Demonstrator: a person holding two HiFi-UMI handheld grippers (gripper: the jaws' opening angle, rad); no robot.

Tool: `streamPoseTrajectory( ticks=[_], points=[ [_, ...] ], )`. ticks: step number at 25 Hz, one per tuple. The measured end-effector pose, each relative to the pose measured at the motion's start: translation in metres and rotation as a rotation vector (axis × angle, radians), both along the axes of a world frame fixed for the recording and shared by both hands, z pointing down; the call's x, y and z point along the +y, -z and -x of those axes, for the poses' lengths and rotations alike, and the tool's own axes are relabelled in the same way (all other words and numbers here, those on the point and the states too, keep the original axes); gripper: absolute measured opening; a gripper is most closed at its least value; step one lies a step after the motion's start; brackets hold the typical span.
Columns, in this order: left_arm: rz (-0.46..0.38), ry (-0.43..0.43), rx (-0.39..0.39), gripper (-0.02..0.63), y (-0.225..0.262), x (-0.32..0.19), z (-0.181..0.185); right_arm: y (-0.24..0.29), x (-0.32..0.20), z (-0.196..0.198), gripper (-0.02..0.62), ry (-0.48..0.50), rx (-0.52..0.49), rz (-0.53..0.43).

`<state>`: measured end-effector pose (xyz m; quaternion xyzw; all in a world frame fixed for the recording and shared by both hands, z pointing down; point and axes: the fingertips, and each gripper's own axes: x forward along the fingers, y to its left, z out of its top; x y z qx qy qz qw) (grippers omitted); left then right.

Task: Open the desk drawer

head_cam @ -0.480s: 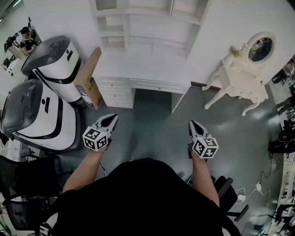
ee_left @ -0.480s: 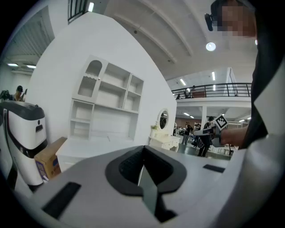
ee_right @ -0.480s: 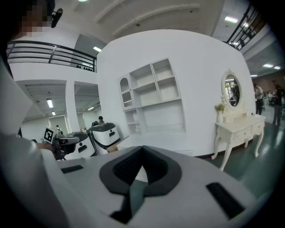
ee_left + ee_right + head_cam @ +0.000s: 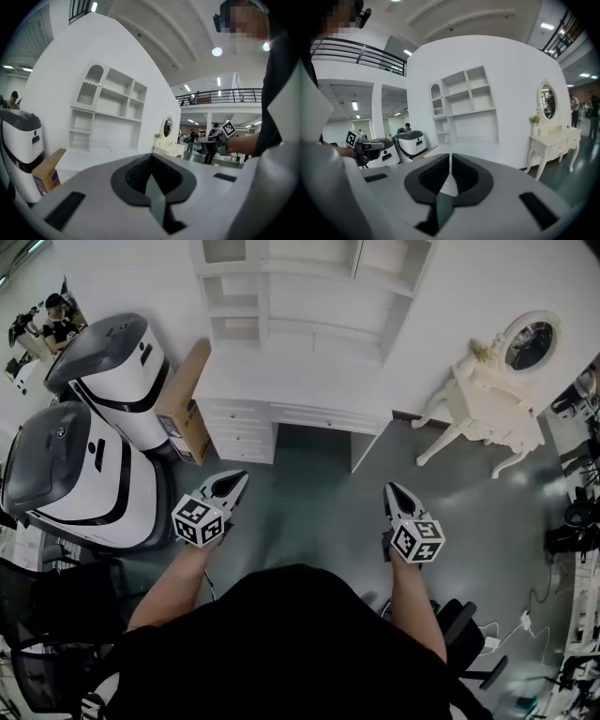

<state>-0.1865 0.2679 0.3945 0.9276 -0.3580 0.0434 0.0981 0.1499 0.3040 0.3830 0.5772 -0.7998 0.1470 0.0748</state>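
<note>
1. Two white-and-grey machines (image 4: 89,418), far left. A cardboard box (image 4: 186,395) leans beside the counter.
2. Left gripper (image 4: 236,480): jaws closed, empty, aimed at the counter but well short of it, probably carried on approach.
3. White counter (image 4: 281,381) under shelving. The desk drawer (image 4: 323,416) sits below its top, closed and untouched.
4. Right gripper (image 4: 389,489): jaws together, holding nothing, likewise well apart from the drawer.
5. Ornate vanity table (image 4: 483,395), far right, apparently no part of the task.

You in a black top (image 4: 281,643); left gripper (image 4: 240,477) and right gripper (image 4: 388,488) white, black-padded, each with a black-and-white marker cube (image 4: 199,519).
</note>
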Motion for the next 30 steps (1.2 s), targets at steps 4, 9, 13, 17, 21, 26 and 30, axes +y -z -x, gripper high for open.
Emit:
streamPoseTrajectory(
  ticks=[4, 9, 13, 17, 21, 26, 30],
  points=[
    [-0.019, -0.041, -0.016, 0.009, 0.006, -0.002, 0.012, 0.002, -0.004, 0.016, 0.041, -0.021, -0.004, -0.007],
    [-0.016, -0.054, 0.003, 0.009, 0.008, -0.008, 0.034, 0.010, -0.005, 0.041, 0.083, -0.024, 0.017, -0.031],
    [0.000, -0.056, 0.022, 0.009, 0.003, -0.015, 0.041, 0.009, -0.006, 0.053, 0.091, -0.019, 0.029, -0.017],
    [0.001, -0.074, 0.032, 0.009, 0.004, -0.014, 0.035, 0.004, -0.007, 0.047, 0.094, -0.039, 0.033, 0.003],
    [-0.001, -0.073, 0.016, 0.009, 0.000, -0.015, 0.044, -0.003, -0.022, 0.054, 0.104, -0.045, 0.024, 0.024],
    [0.015, -0.027, 0.017, 0.009, -0.007, -0.027, 0.063, -0.016, -0.044, 0.066, 0.107, -0.009, 0.030, 0.052],
    [0.015, -0.007, 0.008, 0.009, -0.007, -0.042, 0.071, -0.017, -0.069, 0.069, 0.107, 0.006, 0.020, 0.046]
  ],
)
